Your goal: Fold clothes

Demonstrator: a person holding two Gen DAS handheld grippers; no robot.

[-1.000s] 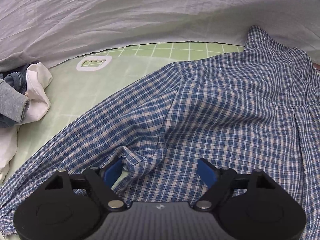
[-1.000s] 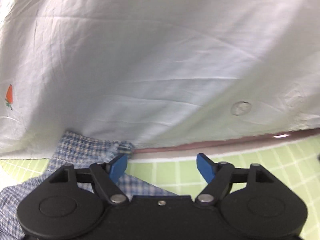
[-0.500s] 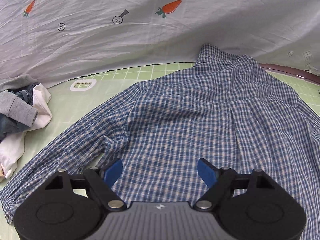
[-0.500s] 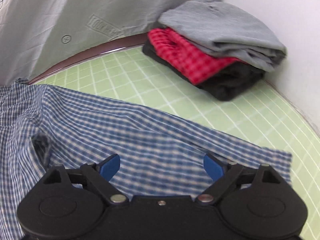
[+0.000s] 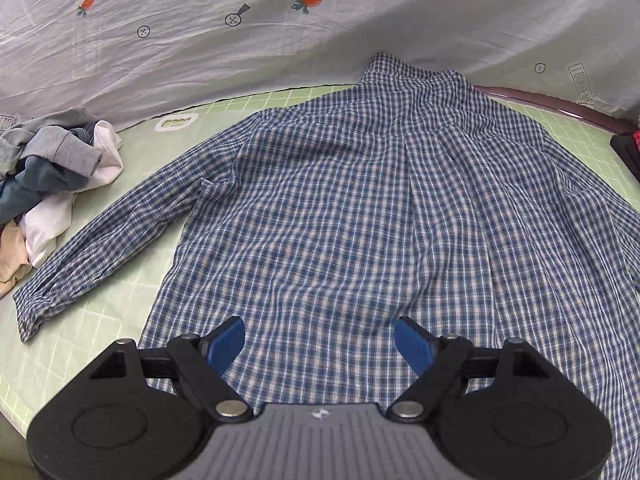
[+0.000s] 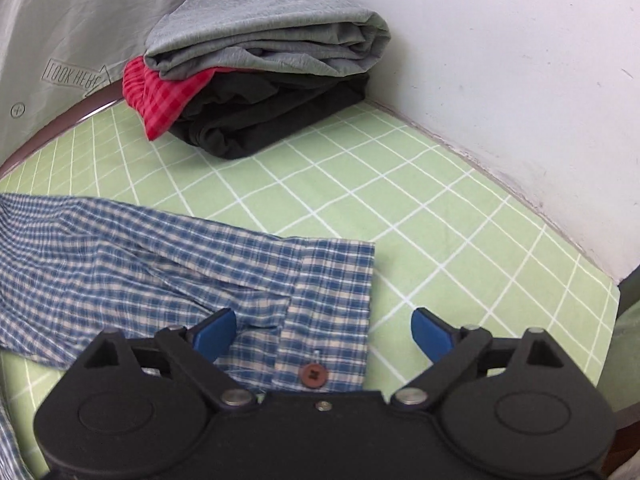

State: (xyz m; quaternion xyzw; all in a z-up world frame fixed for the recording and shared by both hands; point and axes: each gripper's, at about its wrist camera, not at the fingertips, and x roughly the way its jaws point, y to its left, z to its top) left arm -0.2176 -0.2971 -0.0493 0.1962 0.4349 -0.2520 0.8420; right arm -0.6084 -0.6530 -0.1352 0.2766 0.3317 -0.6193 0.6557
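On my left wrist feed, the blue plaid shirt (image 5: pixel 360 208) now shows spread out back-side up across the green grid mat (image 5: pixel 132 160); half a second ago I saw less of it, and a second ago it was bunched right at my fingers. At the far left sits a loose heap of unfolded clothes (image 5: pixel 52 184) in grey, blue-grey, white and beige, just beside the shirt's left sleeve (image 5: pixel 104 240), whose cuff reaches toward the mat's near edge. The collar lies at the far end against the carrot-print sheet (image 5: pixel 280 32) hanging behind the mat. My left gripper (image 5: pixel 320 344) hangs over the shirt's lower hem area, its blue pads spread wide, gripping nothing.

On my right wrist feed, the view has closed in on the shirt's right sleeve cuff (image 6: pixel 328 300) since half a second ago. The cuff lies flat on the mat with its brown button (image 6: pixel 313 375) close under my right gripper (image 6: pixel 324 332), which is also wide open and empty; its left pad is over the cuff, its right pad over bare mat. In the far corner by the white wall (image 6: pixel 500 60) stands a folded stack (image 6: pixel 272 76): grey on top, red check, black beneath.
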